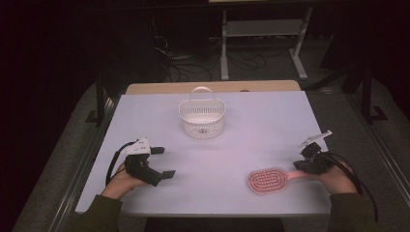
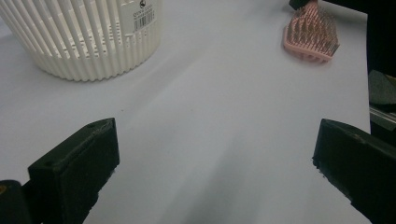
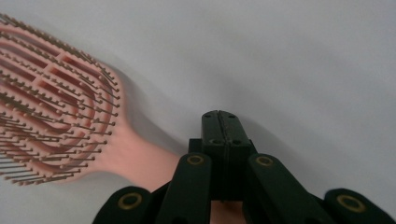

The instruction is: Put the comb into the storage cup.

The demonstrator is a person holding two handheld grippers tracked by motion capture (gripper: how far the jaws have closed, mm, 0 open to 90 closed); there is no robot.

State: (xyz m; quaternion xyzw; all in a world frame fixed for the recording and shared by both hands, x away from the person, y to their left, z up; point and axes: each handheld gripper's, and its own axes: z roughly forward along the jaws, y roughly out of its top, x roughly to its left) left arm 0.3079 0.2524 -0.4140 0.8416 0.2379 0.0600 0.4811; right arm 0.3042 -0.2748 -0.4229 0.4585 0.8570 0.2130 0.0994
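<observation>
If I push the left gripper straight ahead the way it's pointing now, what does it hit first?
Probably nothing soon: the open left gripper faces bare table. The white basket lies left of that line and the pink hairbrush right, though depth is hard to judge.

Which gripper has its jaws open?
The left gripper: its jaws stand wide apart over bare table. The right gripper has its jaws shut together beside the pink hairbrush.

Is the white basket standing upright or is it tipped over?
Upright: the basket rests on its base on the table, handle raised, opening facing up.
</observation>
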